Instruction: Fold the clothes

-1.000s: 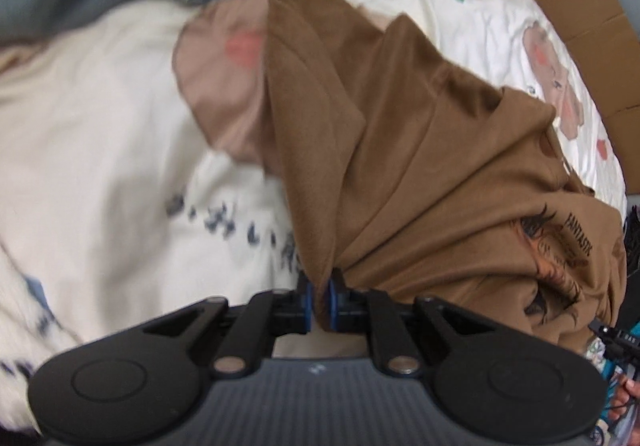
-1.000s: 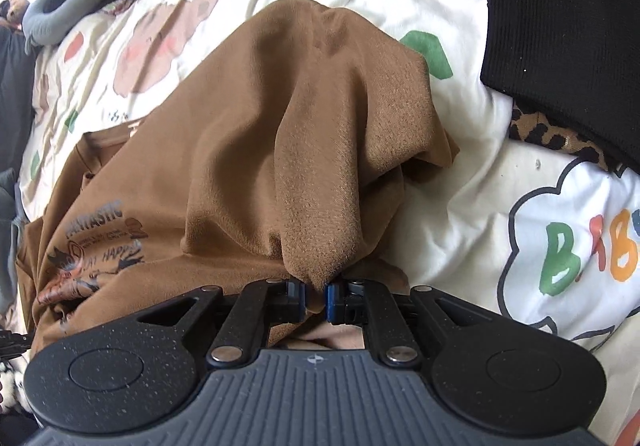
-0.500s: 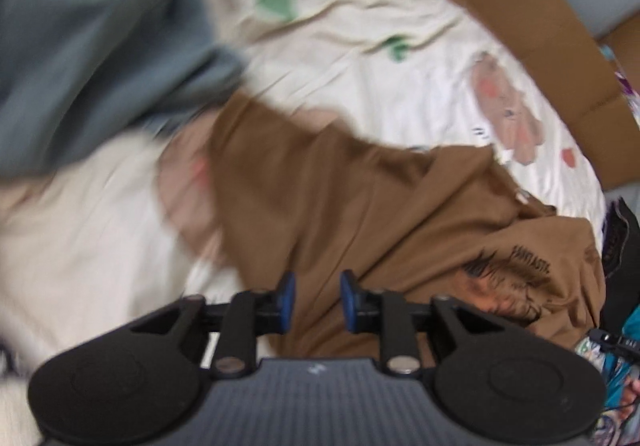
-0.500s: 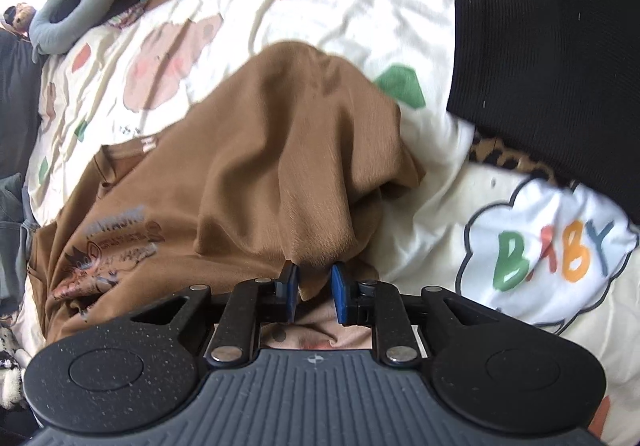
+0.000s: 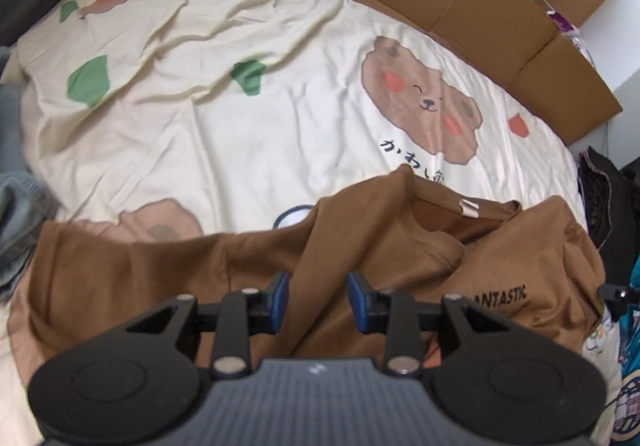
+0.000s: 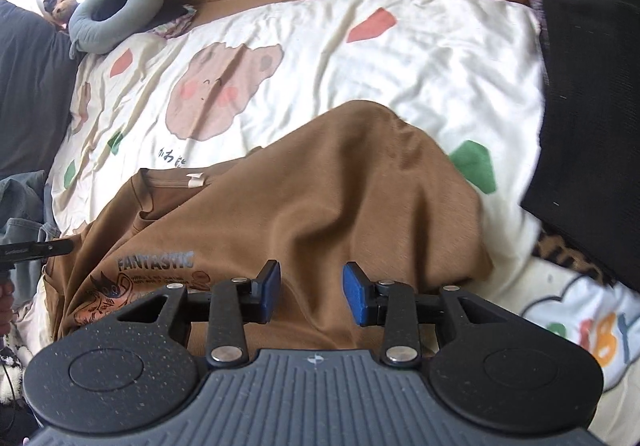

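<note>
Both grippers are letting go since 1 s ago: left gripper [image 5: 318,300] & right gripper [image 6: 311,293] are now hanging w/ jaws apart, holding nothing, over the brown tee [image 6: 320,202], which is lying rumpled on the printed sheet [image 5: 224,134], collar tag facing far side. Judging next: flatten wrinkles b4 regripping edges evenly; black garment [image 6: 588,118] is sitting beyond
</note>
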